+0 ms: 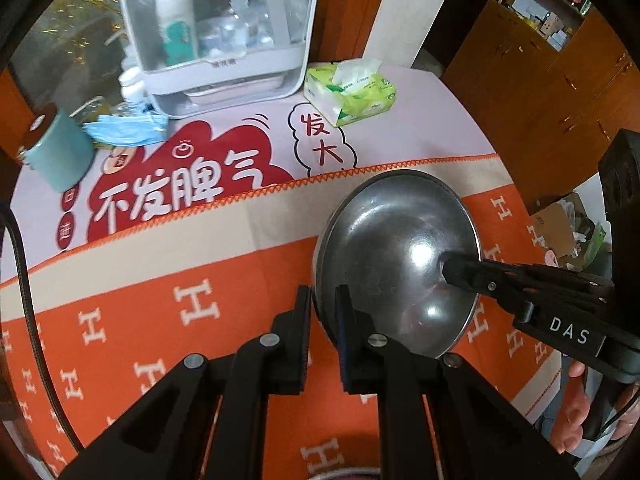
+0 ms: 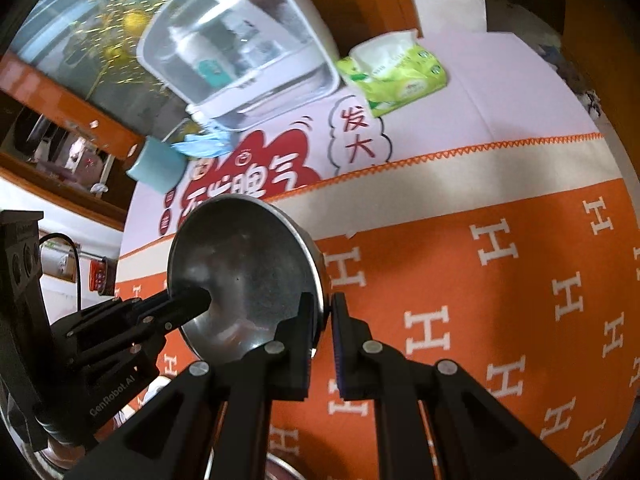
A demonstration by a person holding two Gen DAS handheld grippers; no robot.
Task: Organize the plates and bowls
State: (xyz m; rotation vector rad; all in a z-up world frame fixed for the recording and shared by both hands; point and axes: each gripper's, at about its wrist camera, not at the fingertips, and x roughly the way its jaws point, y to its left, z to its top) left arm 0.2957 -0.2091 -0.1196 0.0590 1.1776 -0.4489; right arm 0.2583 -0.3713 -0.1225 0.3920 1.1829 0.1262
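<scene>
An orange cloth (image 1: pixel 168 280) patterned with white H letters covers the near part of the counter, its zigzag-stitched cream border running across to a pale mat (image 1: pixel 420 120) printed with red Chinese characters. At the back stands a white storage box (image 1: pixel 224 32) with a clear front (bottles show through it), and behind that, wooden cabinets (image 1: pixel 540 64) fill the room's far side.

Over the orange cloth, a steel bowl (image 1: pixel 396 256) is held tilted, its hollow facing the cameras. The left gripper (image 1: pixel 324 336) pinches the bowl's rim on one side, one finger inside the hollow and one outside, the jaws narrowed on the metal wall. The right gripper (image 2: pixel 320 336) clamps the opposite rim the same way; in the left wrist view its black finger reaches into the bowl's hollow.

Smaller things sit near the storage box: a green tissue pack (image 1: pixel 352 92), a teal cup (image 1: pixel 60 152), and a crumpled blue face mask (image 1: pixel 128 128).
</scene>
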